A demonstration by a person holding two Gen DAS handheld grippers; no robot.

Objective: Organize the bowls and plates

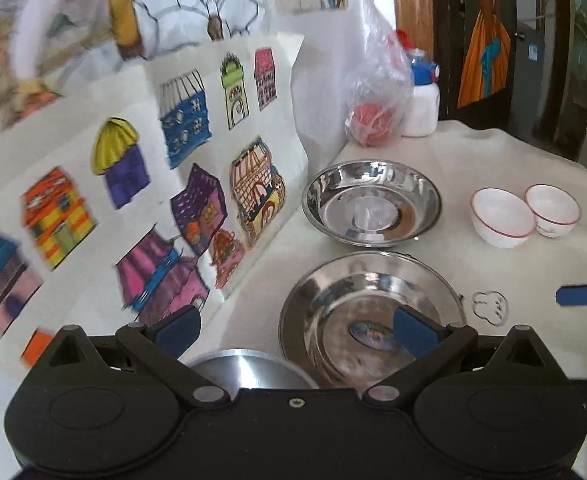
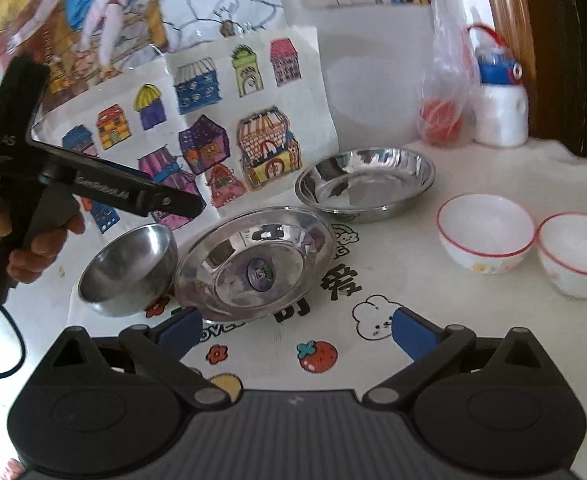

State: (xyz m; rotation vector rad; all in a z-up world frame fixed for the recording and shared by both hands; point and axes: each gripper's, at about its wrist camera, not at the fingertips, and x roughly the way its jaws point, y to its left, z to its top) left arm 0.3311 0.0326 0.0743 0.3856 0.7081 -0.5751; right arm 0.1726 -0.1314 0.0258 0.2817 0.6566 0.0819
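Spread right tongs (image 2: 295, 330) hover low in frame over the bench (image 2: 433, 320).
Left tongs (image 1: 295, 330), also spread, straddle a small steel bowl (image 2: 127, 272); steel plates (image 2: 253, 264) centre, white bowls (image 2: 485, 232) right, plastic bag (image 2: 443, 92) behind.

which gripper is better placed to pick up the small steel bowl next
Left. The left gripper hovers open directly over the small round steel bowl; the right gripper sits farther off, beyond the tilted steel plate.

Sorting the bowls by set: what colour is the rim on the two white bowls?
Red: a thin red line rings each of the white bowls. The right wrist view shows it best.
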